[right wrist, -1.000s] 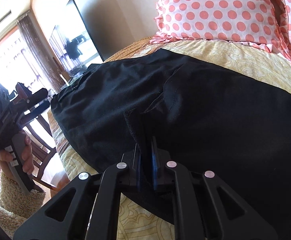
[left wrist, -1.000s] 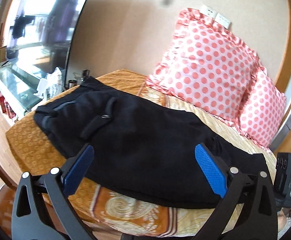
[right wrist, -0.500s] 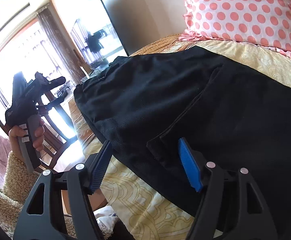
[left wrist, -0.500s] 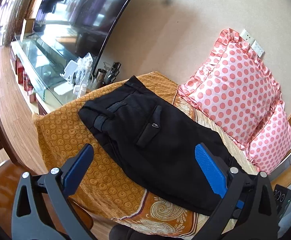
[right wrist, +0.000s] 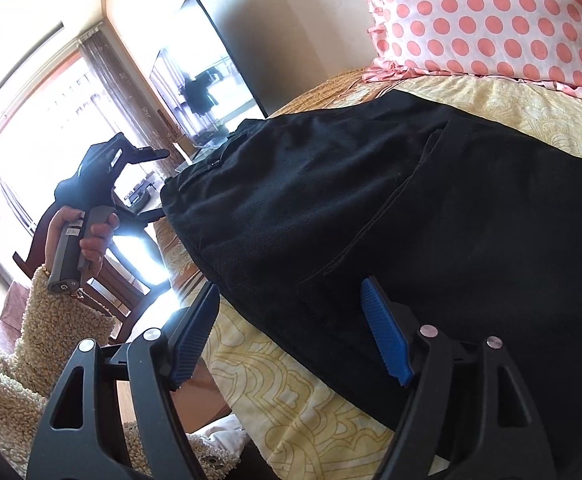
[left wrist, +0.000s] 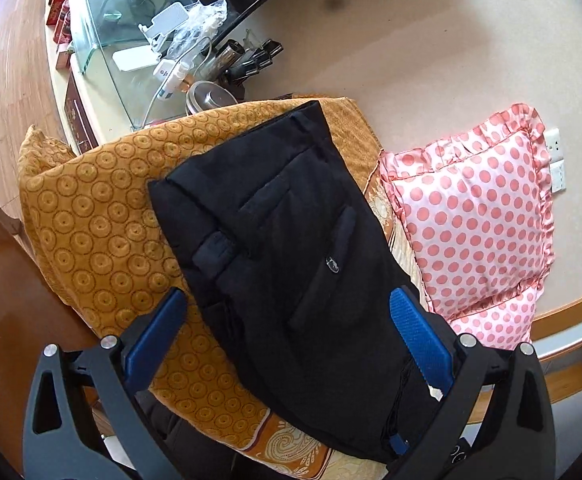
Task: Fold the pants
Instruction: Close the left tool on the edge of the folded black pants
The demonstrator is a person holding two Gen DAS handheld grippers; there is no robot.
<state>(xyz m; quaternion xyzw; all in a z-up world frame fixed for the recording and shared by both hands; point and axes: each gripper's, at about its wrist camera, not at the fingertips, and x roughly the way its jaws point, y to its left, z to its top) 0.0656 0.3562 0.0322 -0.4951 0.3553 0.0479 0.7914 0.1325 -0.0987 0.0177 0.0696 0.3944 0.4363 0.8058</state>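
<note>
The black pants (left wrist: pixel 291 248) lie folded lengthwise on the bed, waistband at the far end, back pocket with a small button facing up. My left gripper (left wrist: pixel 287 344) is open and empty, held above the near part of the pants. In the right wrist view the pants (right wrist: pixel 411 208) fill the middle and right. My right gripper (right wrist: pixel 295 332) is open and empty, its right pad over the pants' near edge, its left pad off the cloth. The left gripper (right wrist: pixel 155 184) shows there too, held in a hand beyond the waistband end, open.
An orange patterned bedspread (left wrist: pixel 91 216) covers the bed's end. Pink polka-dot pillows (left wrist: pixel 471 216) lie along the wall. A glass TV stand (left wrist: pixel 131 32) with clutter stands beyond the bed. A wooden chair (right wrist: pixel 123 276) stands by the bed's edge.
My right gripper let go of the pants' fold and opened, then drew back a little. My left gripper rose and tilted down over the waistband end, staying open.
</note>
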